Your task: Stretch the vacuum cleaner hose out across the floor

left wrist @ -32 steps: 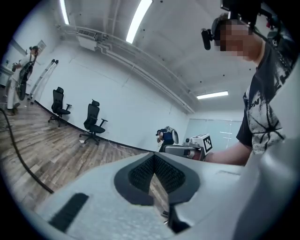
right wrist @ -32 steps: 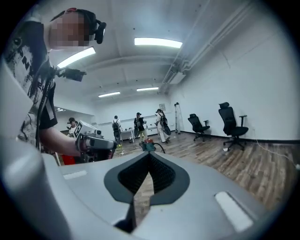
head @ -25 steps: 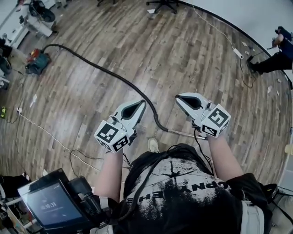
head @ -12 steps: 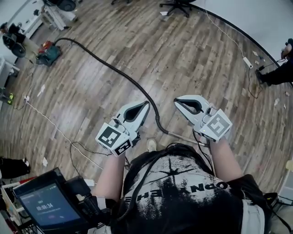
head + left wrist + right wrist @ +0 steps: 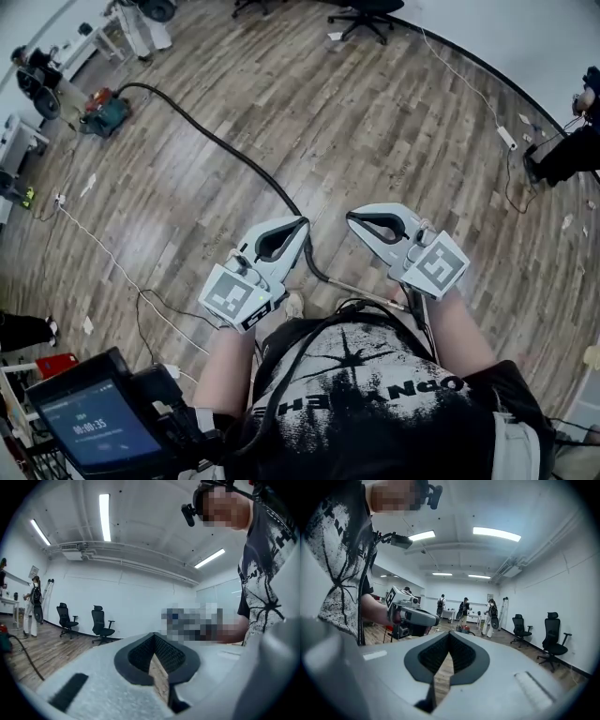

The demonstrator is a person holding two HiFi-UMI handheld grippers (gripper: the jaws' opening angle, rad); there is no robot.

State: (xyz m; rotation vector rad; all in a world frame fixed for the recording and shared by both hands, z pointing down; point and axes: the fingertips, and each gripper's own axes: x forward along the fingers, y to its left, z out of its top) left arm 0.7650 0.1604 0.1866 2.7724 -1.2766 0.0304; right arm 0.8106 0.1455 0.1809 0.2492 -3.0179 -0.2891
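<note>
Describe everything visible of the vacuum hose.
The hose is black, slender and flexible-looking. It lies on the wooden floor, running from the vacuum cleaner at upper left in a long, shallow curve toward the person's feet, where it passes out of sight beneath the left claw and joins a thin metal tube. Nothing grips it.

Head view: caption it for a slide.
The left gripper and right gripper, jaws shut and empty, held over the wood floor; black vacuum hose snakes to the vacuum cleaner.
</note>
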